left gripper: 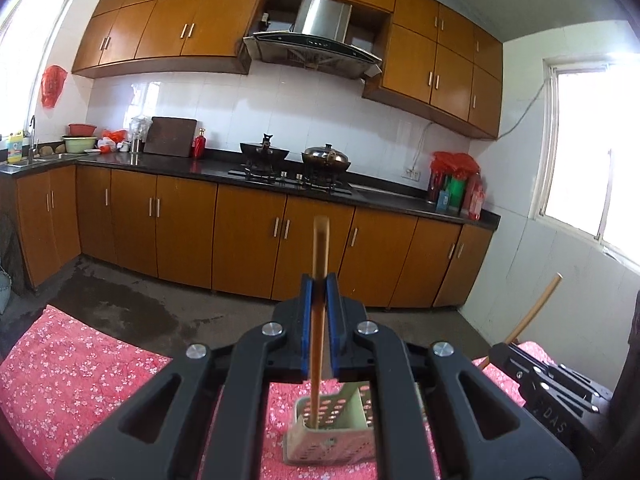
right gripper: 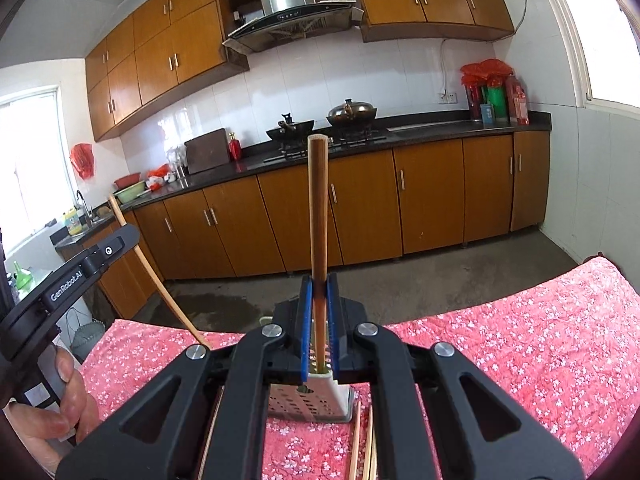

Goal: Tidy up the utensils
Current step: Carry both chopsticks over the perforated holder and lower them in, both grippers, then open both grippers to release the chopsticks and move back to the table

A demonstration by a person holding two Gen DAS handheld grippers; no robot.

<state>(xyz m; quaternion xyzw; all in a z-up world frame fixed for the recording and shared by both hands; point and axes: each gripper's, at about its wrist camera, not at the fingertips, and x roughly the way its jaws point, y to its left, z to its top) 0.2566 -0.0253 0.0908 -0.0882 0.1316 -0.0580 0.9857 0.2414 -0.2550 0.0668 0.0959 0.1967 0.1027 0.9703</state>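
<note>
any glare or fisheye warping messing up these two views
Left wrist view: the right-hand window is blown out white, the cabinets bow strongly, and the left gripper with its chopstick stays sharp. Right wrist view: the window at left is overexposed, the counter curves, corners are vignetted dark, and the tablecloth is evenly lit.

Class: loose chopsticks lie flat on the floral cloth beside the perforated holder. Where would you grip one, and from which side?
Judging by the right wrist view, grip a loose chopstick mid-shaft from straight above, fingers straddling its width: it lies flat, thin and close to its neighbours, so only the top is free.
</note>
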